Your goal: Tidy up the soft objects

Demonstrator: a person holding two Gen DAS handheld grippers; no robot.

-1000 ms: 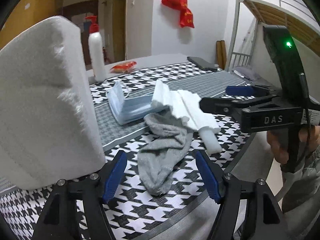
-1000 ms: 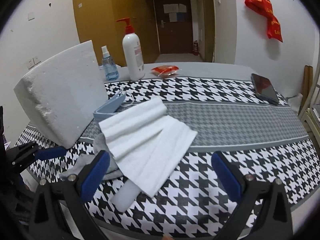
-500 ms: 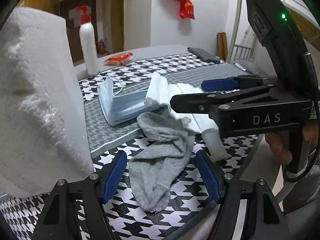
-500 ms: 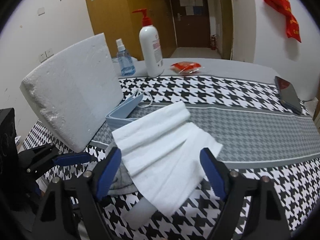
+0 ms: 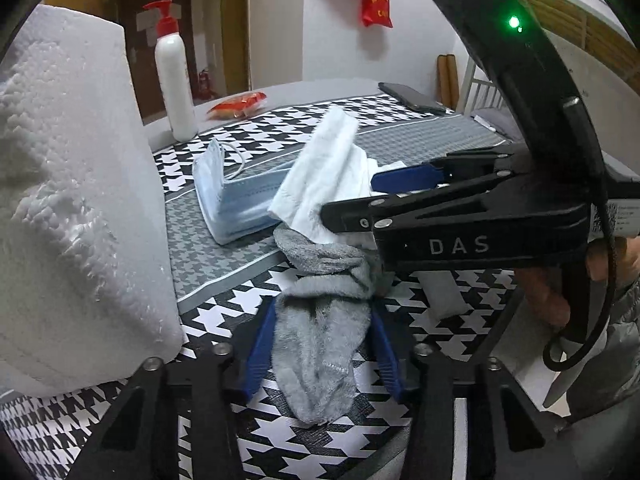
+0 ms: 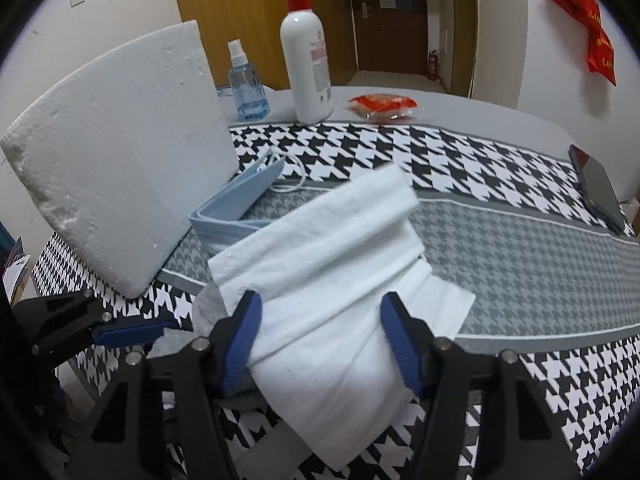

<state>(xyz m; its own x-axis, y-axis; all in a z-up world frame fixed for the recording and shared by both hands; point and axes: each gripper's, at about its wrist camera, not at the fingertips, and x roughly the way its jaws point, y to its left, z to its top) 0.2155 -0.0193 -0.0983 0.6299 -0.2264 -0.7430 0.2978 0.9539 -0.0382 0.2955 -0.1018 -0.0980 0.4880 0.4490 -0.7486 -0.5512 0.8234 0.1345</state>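
The left gripper (image 5: 322, 354) straddles the grey sock (image 5: 320, 320), pads against its sides, probably clamped. The right gripper (image 6: 322, 344) brackets the white towel (image 6: 332, 264); whether it pinches is unclear. Each takes one item to separate the overlapping pile. Both lie near the edge of the houndstooth tablecloth (image 6: 500, 160), masks (image 5: 232, 204) and foam block (image 6: 120, 152) beside.

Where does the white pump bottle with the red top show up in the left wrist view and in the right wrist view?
Left wrist view: the pump bottle stands upper left of centre, beyond the face masks.
Right wrist view: the pump bottle stands top centre, right of the small blue spray bottle.
Shared landmark: the red snack packet lies just right of it in both views.
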